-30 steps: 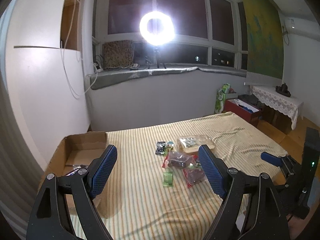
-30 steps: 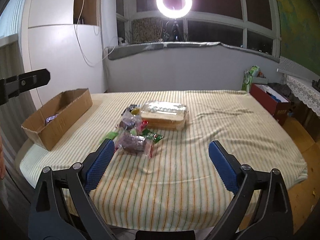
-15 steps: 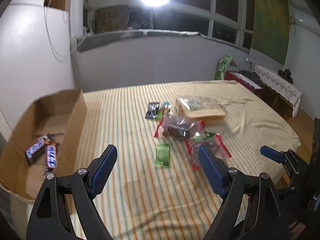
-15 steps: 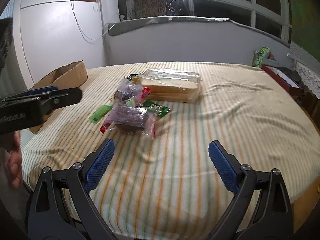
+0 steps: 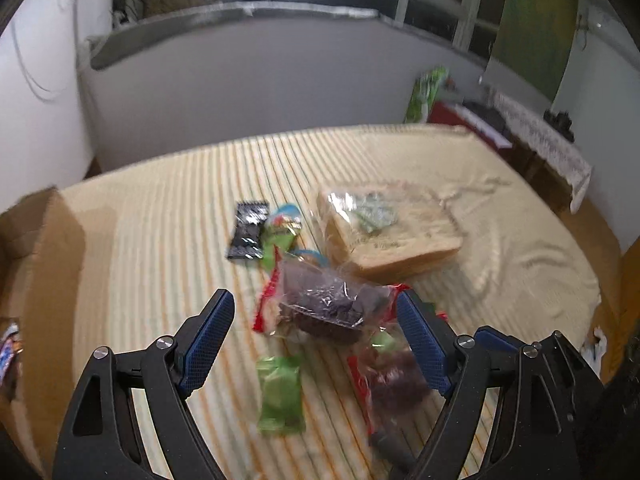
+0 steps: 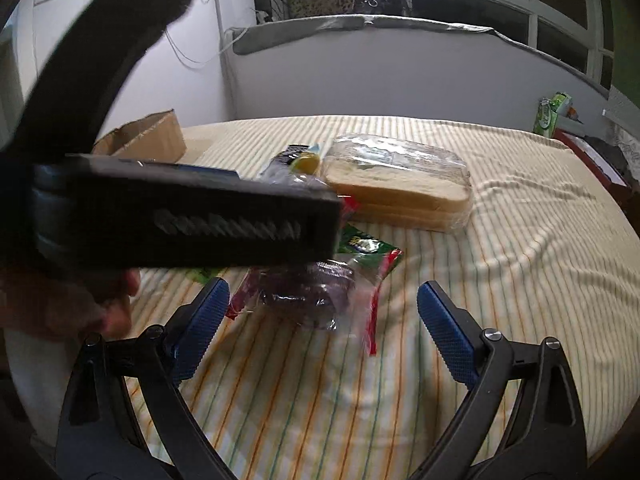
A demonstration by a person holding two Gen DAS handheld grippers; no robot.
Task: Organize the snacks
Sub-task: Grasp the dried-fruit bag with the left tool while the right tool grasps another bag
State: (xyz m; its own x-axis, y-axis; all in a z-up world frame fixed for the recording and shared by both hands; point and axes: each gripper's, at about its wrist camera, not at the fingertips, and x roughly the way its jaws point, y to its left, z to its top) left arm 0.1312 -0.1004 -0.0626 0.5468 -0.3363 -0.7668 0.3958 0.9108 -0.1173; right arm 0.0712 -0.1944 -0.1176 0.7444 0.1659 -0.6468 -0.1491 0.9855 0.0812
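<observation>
Reaching into the snack pile was the step in hand, as I judged it: both tools hung over the striped cloth with their blue pads spread apart and nothing between them. The left tool (image 5: 314,350) pointed down at the near edge of the pile. A clear, red-edged packet with a dark cake inside (image 5: 324,308) lay just ahead of its pads, roughly on its centre line, and a small green wrapped sweet (image 5: 280,394) lay closer in, in the gap between the two fingers but not touched by either. A second red-edged dark packet (image 5: 394,378) sat partly hidden behind the right-hand finger.

The right tool (image 6: 322,322) was likewise apart and empty, with that second dark packet (image 6: 306,294) just ahead of its left pad. The body of the left tool crossed this view and hid much of the pile.

Farther out lay a black wrapper (image 5: 248,236), some green-and-blue wrappers and a clear bag of sliced bread (image 5: 390,230), all on the counter (image 5: 160,240). The cardboard box (image 5: 38,240) stood well apart at the left edge.

In my judgement the next move needed one packet singled out, the pads brought either side of it and closed, then a carry to the box.
</observation>
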